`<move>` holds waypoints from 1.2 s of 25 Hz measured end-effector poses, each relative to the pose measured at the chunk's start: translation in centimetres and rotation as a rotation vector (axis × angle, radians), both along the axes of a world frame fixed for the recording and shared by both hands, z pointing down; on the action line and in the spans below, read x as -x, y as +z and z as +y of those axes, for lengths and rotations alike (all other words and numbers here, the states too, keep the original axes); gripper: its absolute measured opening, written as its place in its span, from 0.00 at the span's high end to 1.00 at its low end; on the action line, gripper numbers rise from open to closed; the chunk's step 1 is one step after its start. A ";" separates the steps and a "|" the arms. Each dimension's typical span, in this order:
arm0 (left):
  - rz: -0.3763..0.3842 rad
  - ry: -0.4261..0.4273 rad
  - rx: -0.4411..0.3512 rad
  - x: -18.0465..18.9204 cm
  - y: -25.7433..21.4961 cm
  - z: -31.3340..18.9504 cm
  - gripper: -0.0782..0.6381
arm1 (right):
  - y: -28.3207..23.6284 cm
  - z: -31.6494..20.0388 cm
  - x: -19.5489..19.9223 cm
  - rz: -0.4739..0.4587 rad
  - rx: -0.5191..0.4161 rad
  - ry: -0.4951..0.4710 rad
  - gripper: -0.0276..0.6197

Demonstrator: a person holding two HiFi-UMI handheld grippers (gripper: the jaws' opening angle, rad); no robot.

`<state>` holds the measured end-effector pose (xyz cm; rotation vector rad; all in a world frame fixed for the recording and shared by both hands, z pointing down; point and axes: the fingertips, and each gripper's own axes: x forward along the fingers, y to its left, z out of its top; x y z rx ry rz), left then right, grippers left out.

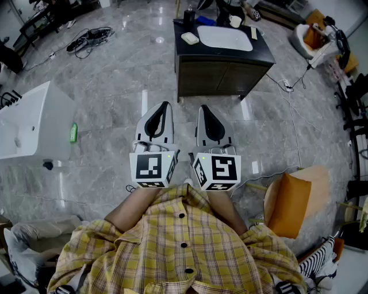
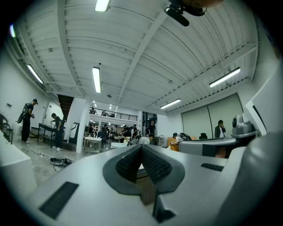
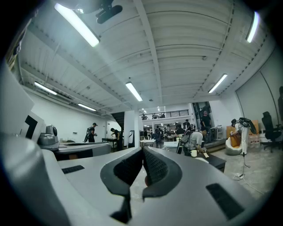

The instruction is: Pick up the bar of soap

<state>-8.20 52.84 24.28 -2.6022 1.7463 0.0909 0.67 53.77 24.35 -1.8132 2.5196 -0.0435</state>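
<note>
The bar of soap point(image 1: 190, 38) is a pale block lying on the left part of a dark vanity counter point(image 1: 261, 54), beside a white basin point(image 1: 225, 38), far ahead in the head view. My left gripper point(image 1: 165, 105) and right gripper point(image 1: 203, 108) are held side by side close to my chest, well short of the vanity. Both point forward over the floor. In the left gripper view the left gripper point(image 2: 141, 148) has its jaws together with nothing between them. The right gripper point(image 3: 143, 150) looks the same in its own view. The soap shows in neither gripper view.
A cup point(image 1: 235, 21) and a dark bottle point(image 1: 188, 14) stand on the counter's far side. A white tub point(image 1: 29, 123) with a green bottle point(image 1: 73, 132) beside it is at the left. An orange chair point(image 1: 290, 204) is at the right, cables point(image 1: 89, 39) lie far left.
</note>
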 end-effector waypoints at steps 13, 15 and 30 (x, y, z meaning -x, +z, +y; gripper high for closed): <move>-0.026 -0.033 0.025 -3.5 1.2 0.6 0.88 | 1.1 0.4 -4.7 -0.026 0.021 -0.017 0.92; -0.033 -0.046 0.025 -4.3 1.6 0.4 0.87 | 1.8 0.3 -5.7 -0.031 0.032 -0.025 0.92; -0.055 -0.107 0.065 -6.9 3.6 0.1 0.87 | 4.0 -0.5 -9.6 -0.051 0.092 -0.071 0.93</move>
